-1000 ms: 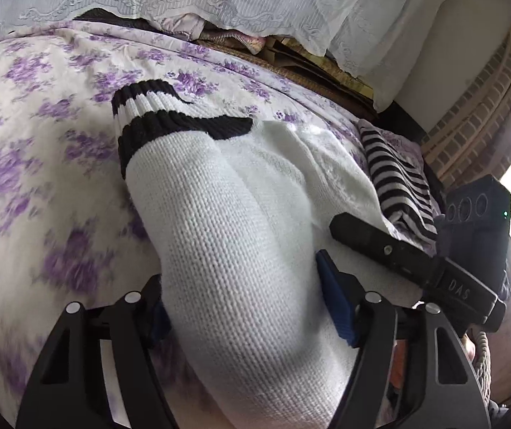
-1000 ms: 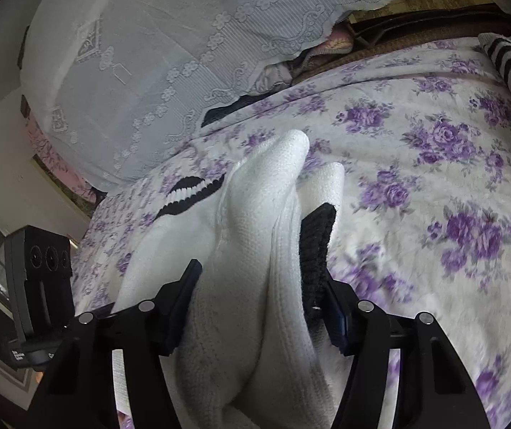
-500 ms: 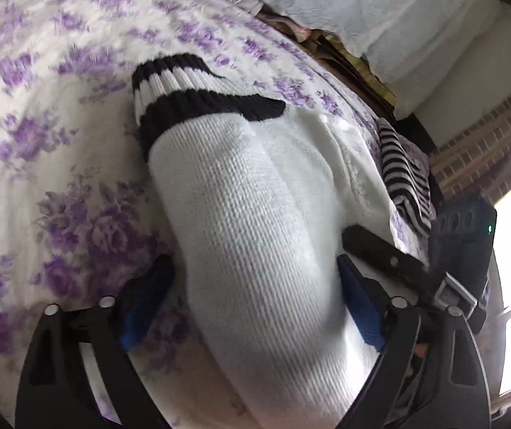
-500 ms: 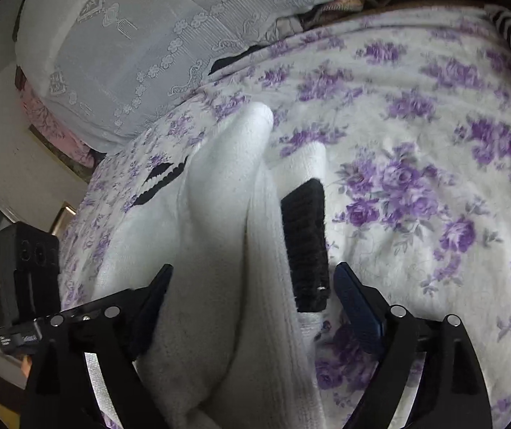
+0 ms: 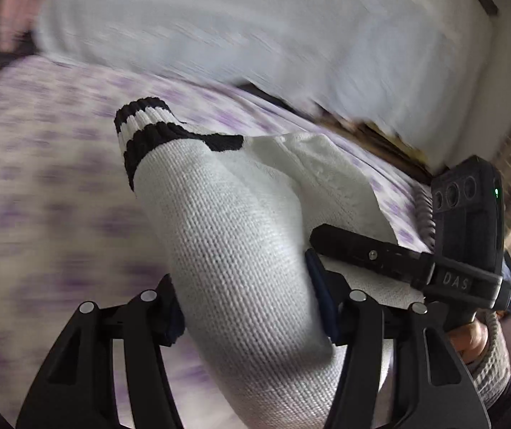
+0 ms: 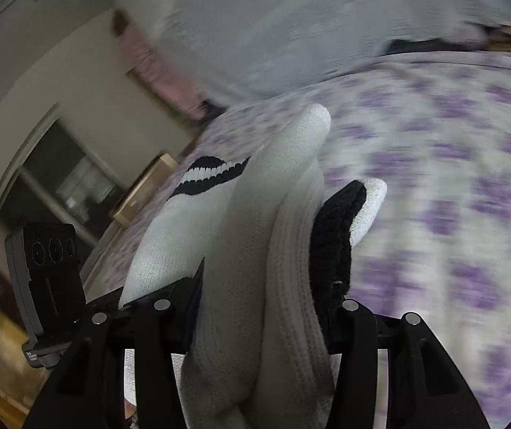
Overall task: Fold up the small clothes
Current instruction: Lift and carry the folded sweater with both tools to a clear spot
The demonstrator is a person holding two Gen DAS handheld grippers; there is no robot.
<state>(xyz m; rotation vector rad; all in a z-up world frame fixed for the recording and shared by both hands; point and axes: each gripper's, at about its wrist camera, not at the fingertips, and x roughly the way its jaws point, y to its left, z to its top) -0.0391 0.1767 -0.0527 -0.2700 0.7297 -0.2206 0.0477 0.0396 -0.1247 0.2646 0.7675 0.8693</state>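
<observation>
Left hand-held gripper point(image 5: 246, 304) and right hand-held gripper point(image 6: 266, 296) just closed, clamping white knit garment point(image 5: 227, 236)

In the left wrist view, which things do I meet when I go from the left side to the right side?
Purple-flowered bedspread → white sweater clamped in the left gripper → right gripper → its black camera.

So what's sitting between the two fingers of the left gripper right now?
In the left wrist view, the white knit sweater fills the gap between the left gripper fingers; its jaws have just been closing and now clamp the fabric. Nothing else lies there.
</observation>
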